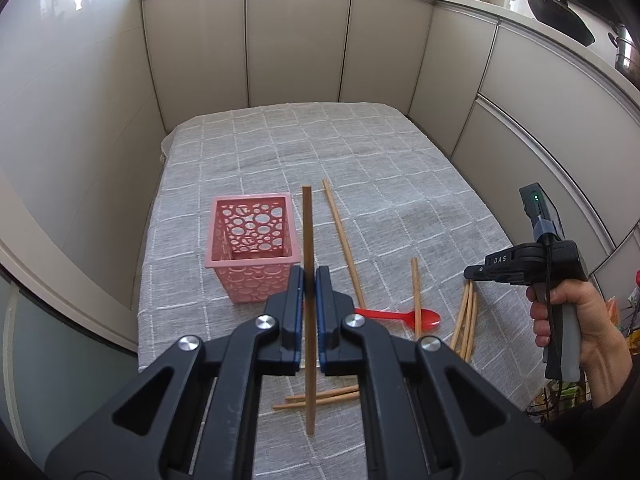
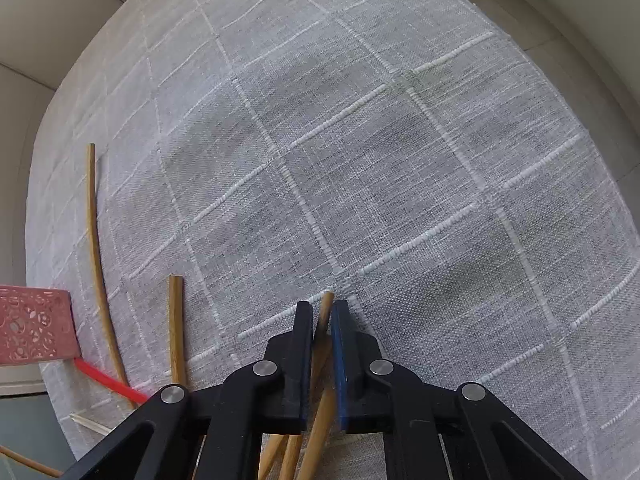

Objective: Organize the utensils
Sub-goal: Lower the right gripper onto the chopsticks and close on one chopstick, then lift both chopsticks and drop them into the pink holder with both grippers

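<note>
My left gripper (image 1: 309,280) is shut on a wooden chopstick (image 1: 307,240) and holds it upright above the cloth, just right of the pink perforated basket (image 1: 252,246). My right gripper (image 2: 322,312) is low over a bunch of chopsticks (image 1: 466,320), its jaws closed around one chopstick (image 2: 326,308). More of the bunch (image 2: 288,456) shows under the jaws. Loose chopsticks (image 1: 344,244) lie on the cloth, one across a red spoon (image 1: 400,316). Two more (image 1: 320,396) lie under my left gripper.
A grey checked cloth (image 1: 320,152) covers the table, which stands in a corner of beige cabinet panels (image 1: 296,40). The basket's corner (image 2: 36,324) and the spoon's handle (image 2: 108,380) show at the left of the right wrist view.
</note>
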Available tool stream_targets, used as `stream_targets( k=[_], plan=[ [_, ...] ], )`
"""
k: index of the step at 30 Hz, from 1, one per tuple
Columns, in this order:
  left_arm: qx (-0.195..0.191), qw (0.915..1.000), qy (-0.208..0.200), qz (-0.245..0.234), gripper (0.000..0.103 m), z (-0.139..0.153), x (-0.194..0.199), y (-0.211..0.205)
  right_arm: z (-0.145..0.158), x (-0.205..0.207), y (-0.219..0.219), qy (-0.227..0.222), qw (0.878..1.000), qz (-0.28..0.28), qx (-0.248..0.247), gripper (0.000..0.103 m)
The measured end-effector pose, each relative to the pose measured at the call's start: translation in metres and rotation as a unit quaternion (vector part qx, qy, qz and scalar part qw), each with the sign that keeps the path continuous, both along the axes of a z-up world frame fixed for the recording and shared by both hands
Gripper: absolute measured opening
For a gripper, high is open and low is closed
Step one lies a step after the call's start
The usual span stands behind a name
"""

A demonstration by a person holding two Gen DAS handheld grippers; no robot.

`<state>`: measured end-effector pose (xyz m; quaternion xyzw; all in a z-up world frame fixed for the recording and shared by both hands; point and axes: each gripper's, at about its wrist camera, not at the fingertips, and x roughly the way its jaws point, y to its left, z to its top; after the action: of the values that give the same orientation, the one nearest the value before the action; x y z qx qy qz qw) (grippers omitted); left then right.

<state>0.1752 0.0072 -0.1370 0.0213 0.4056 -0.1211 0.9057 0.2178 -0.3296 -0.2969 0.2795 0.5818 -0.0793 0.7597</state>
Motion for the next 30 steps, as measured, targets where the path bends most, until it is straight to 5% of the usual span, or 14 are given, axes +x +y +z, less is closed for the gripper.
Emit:
stream_targets(
  k=[7,16,25,30],
  plan=[
    [-0.011,0.9997,-0.016,0.013,0.007,0.012,-0.004,0.008,0.060,-0.015,0.024,-0.084,0.996,0.035,-0.021,0.005],
    [-0.017,0.9967,-0.070,0.036,0.007,0.042,-0.018,0.019,0.153,-0.058,0.074,-0.216,0.968,0.093,-0.085,0.005],
    [-0.056,0.9792,-0.175,0.086,0.007,0.096,-0.026,0.040,0.220,-0.073,0.103,-0.320,0.936,0.106,-0.104,0.005],
    [-0.058,0.9757,-0.187,0.097,0.007,0.103,-0.008,0.041,0.248,-0.059,0.116,-0.352,0.927,0.105,-0.080,0.005]
  ],
)
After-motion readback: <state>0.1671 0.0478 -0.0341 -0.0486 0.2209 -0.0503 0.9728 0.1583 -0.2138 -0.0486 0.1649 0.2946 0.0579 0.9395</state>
